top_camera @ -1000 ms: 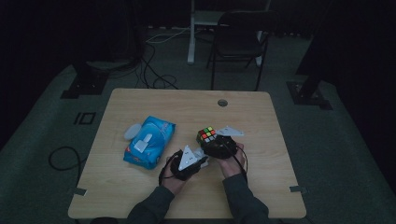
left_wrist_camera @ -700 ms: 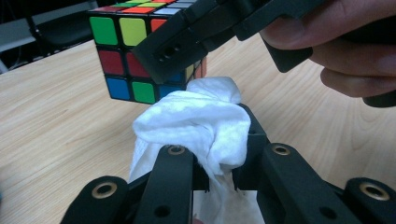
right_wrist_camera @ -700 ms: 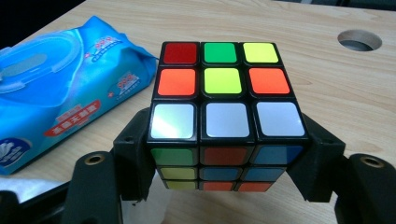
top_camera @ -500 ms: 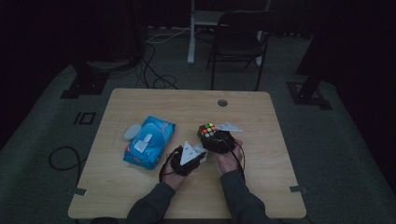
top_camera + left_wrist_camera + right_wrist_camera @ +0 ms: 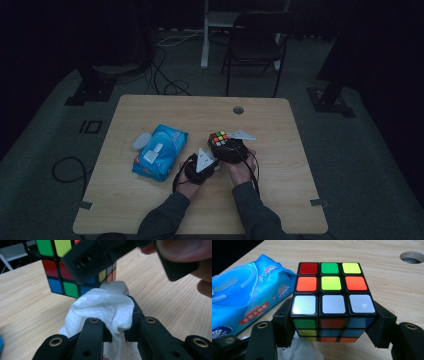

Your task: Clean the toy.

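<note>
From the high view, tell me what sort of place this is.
Probably a dim lab or recording studio: a lone wooden table on grey carpet, stand bases with cables behind it, and a folding chair.

overhead view, two close tong-mounted views

The desk (image 5: 387, 285) is pale wood-grain laminate, smooth with a soft sheen. The cube (image 5: 331, 300) is hard black plastic with glossy coloured stickers; the white ones catch the light. The wipe (image 5: 105, 306) is white, soft, non-woven cloth with a dimpled, crinkled, matt texture. The wipes pack (image 5: 244, 297) is shiny blue plastic film, wrinkled, with a smoother rigid plastic flap on top. The left claw (image 5: 117, 332) and right claw (image 5: 332, 325) are matt black plastic, faintly grainy, with brass-coloured metal inserts.
</note>
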The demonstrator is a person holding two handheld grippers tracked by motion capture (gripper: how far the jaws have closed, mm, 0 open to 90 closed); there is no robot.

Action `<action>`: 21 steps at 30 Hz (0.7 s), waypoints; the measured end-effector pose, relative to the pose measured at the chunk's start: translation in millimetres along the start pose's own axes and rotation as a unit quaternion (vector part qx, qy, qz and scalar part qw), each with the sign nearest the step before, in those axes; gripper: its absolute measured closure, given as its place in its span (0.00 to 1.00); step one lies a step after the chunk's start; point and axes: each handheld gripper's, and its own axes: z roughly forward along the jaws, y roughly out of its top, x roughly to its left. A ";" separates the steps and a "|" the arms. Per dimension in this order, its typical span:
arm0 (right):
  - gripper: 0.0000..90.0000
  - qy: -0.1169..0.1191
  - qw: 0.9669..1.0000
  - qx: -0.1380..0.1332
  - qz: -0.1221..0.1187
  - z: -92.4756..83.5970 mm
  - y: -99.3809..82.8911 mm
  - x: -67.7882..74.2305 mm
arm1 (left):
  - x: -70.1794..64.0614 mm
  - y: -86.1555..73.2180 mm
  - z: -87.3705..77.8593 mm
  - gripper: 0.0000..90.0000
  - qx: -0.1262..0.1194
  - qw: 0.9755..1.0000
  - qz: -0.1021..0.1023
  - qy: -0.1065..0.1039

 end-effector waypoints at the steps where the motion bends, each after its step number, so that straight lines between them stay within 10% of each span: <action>1: 0.38 0.003 1.000 -0.001 0.003 0.0 0.1 -0.2 | -0.6 -0.4 1.4 0.90 0.001 1.000 0.000 0.001; 21: 0.38 0.009 1.000 0.000 0.010 -0.2 -2.2 -0.8 | -4.0 5.0 2.7 0.89 -0.009 1.000 -0.001 0.008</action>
